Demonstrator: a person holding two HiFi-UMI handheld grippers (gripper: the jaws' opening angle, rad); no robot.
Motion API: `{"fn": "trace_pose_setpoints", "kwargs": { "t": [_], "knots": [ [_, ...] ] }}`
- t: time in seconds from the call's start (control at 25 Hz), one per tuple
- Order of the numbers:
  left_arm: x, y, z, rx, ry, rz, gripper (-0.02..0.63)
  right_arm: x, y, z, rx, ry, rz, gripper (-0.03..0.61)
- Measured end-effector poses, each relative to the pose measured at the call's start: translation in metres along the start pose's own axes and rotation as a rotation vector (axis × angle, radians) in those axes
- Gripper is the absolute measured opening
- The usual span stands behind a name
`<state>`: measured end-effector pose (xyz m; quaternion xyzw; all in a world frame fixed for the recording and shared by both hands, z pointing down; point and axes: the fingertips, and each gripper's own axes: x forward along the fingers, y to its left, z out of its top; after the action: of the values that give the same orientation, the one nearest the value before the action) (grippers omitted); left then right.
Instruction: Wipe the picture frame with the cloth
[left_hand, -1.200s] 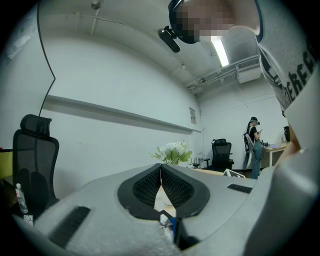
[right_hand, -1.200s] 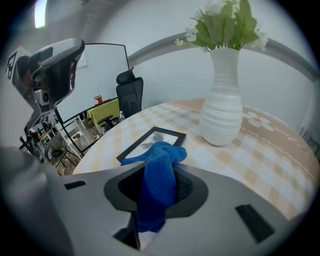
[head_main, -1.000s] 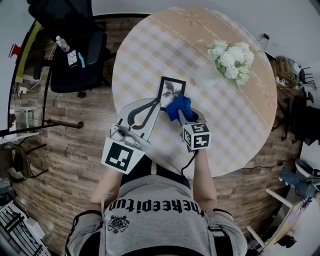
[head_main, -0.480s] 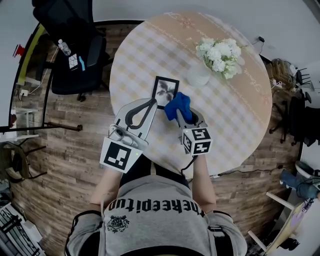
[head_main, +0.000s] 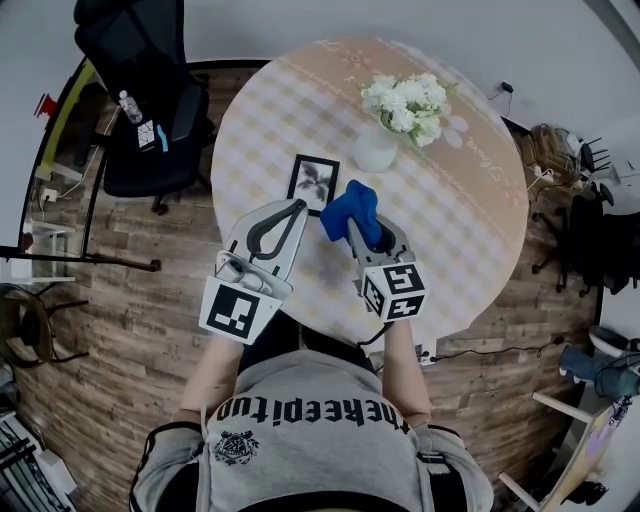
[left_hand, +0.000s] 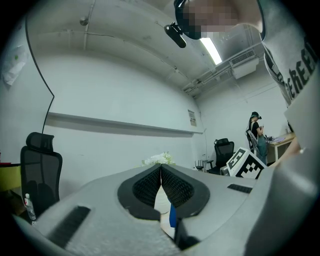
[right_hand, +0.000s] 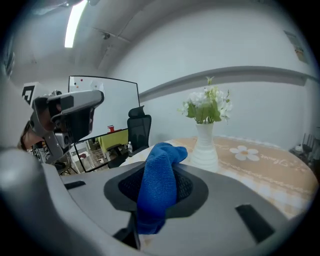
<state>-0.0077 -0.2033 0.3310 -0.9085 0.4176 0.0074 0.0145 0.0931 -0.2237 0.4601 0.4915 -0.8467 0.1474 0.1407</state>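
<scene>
One closed, empty left gripper (head_main: 297, 204) sits mid-frame. Just right of the picture frame (head_main: 313, 183), the right gripper (head_main: 353, 224) clamps the cloth (head_main: 346, 208).

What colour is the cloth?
Blue. The cloth shows best in the right gripper view.

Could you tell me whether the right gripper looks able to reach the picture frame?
Probably yes: the picture frame lies uncovered just beyond the blue cloth in the right gripper, with nothing between them.

Picture frame (head_main: 313, 183) lies on table (head_main: 460, 220); vase (head_main: 376, 152) just far-right of it. Cloth (head_main: 350, 208) in right gripper (head_main: 362, 232), right of frame. Left gripper (head_main: 292, 207) near side. Chair (head_main: 150, 110) far left, off the table.
</scene>
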Motion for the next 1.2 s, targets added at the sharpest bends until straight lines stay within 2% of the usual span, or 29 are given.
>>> {"fn": "trace_pose_setpoints", "kwargs": {
  "t": [0.56,0.92,1.2],
  "knots": [
    [-0.015,-0.054,0.023,0.039,-0.047,0.046,0.018,-0.075,0.011,0.049,-0.022,-0.198,0.073,0.094],
    [-0.042,-0.073,0.037,0.086,-0.067,0.109,0.018,-0.109,0.027,0.063,-0.04,-0.278,0.135,0.095],
    [-0.059,-0.074,0.051,0.104,-0.085,0.12,0.018,-0.122,0.045,0.071,-0.049,-0.311,0.16,0.095]
  ]
}}
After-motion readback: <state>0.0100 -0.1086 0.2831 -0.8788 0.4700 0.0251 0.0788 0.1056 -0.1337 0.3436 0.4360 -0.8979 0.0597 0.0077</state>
